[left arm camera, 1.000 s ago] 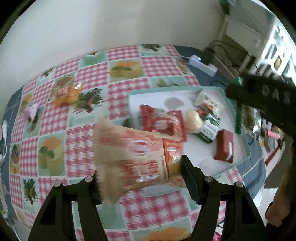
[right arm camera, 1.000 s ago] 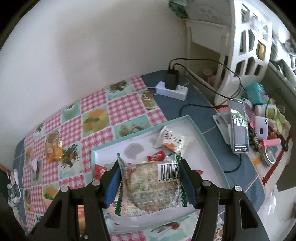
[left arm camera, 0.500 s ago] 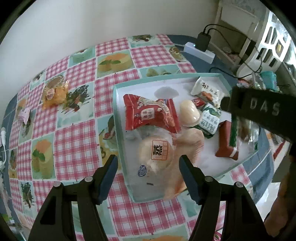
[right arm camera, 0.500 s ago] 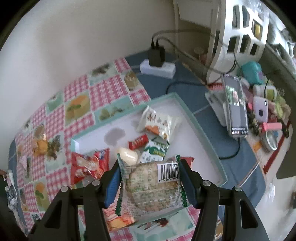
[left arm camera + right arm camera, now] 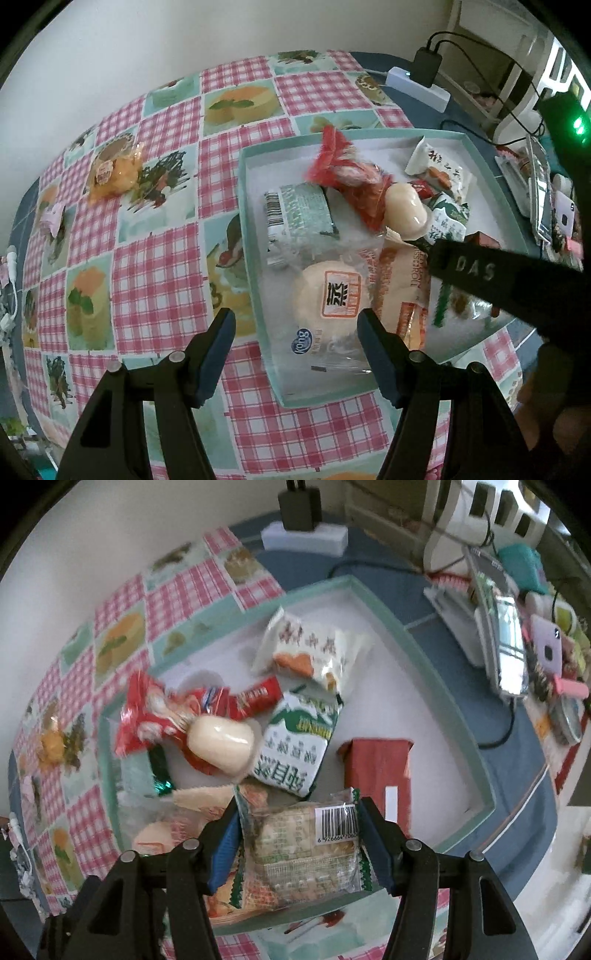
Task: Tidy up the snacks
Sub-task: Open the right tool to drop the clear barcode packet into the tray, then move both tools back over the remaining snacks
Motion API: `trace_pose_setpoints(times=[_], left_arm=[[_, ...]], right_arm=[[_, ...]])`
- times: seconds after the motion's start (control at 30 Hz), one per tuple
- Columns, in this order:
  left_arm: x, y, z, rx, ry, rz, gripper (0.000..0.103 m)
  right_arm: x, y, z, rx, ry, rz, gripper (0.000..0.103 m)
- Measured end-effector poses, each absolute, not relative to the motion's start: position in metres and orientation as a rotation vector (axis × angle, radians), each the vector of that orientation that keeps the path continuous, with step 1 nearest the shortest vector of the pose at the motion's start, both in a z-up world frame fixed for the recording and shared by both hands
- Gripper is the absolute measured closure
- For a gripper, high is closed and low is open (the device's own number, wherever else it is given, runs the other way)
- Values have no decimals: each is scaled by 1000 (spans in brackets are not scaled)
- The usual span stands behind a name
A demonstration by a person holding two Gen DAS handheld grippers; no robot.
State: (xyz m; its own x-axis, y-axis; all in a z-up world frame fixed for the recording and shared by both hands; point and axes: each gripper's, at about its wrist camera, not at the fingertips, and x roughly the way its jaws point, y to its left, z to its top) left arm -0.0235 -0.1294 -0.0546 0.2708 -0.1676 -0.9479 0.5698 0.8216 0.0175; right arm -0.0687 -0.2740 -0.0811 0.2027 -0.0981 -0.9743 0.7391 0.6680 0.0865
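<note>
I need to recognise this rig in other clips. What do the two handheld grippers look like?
Both the left gripper and the right gripper are matte black plastic forks with silver pivot pins and dark blue pads on the jaws. The right one's body, seen from the left camera, carries raised letters "DAS" and a green light. No sleeves are visible.

Power strip (image 5: pixel 417 83); checked tablecloth (image 5: pixel 155 266); phone (image 5: pixel 508 642).

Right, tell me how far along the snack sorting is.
Mostly done: the tray already holds a pile of snacks, among them a bun pack and a red bag. In hand: the right gripper holds a biscuit pack over the tray's near edge, jaws opening. The left gripper is open and holds nothing. Left: an orange snack and a small pink packet on the tablecloth.
</note>
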Motion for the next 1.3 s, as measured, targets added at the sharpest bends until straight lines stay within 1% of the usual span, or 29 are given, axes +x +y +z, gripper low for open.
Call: trace_pose_setpoints(times=[0.13, 0.43, 0.5, 0.73, 0.77, 0.8, 0.83, 0.87, 0.9, 0.93, 1.07, 1.1, 1.13, 1.17, 1.3], left_arm=[[-19, -125, -57, 386, 1210, -499, 33], [-5, -113, -57, 338, 1227, -466, 32], [-1, -109, -57, 325, 1236, -454, 28], [19, -82, -60, 235, 1260, -364, 27], [23, -75, -61, 218, 1266, -341, 23], [27, -70, -62, 204, 1271, -321, 15], [31, -65, -62, 191, 1276, -299, 12], [36, -57, -63, 172, 1282, -266, 11], [39, -51, -64, 158, 1287, -241, 11], [42, -47, -65, 145, 1292, -221, 11], [57, -21, -70, 74, 1316, -128, 11], [58, -17, -70, 66, 1319, -109, 10], [60, -12, -71, 56, 1324, -89, 9], [62, -6, -73, 44, 1332, -70, 7], [71, 14, -79, -10, 1366, -26, 6]], right_arm=[[-66, -271, -84, 610, 1255, -649, 31], [-63, -268, -82, 588, 1262, -658, 29], [-62, -265, -78, 574, 1254, -663, 28], [-57, -266, -67, 533, 1243, -672, 25], [-55, -264, -66, 521, 1244, -672, 25], [-57, -264, -64, 514, 1243, -671, 24], [-59, -264, -62, 505, 1243, -669, 23], [-58, -263, -61, 494, 1241, -669, 21], [-57, -261, -59, 481, 1237, -668, 14], [-55, -260, -57, 471, 1231, -665, 9], [-48, -247, -47, 418, 1201, -644, 8], [-45, -241, -44, 396, 1194, -637, 6], [-42, -235, -41, 376, 1187, -626, 0], [-39, -229, -40, 362, 1179, -615, 0], [-29, -207, -35, 319, 1154, -555, 0]])
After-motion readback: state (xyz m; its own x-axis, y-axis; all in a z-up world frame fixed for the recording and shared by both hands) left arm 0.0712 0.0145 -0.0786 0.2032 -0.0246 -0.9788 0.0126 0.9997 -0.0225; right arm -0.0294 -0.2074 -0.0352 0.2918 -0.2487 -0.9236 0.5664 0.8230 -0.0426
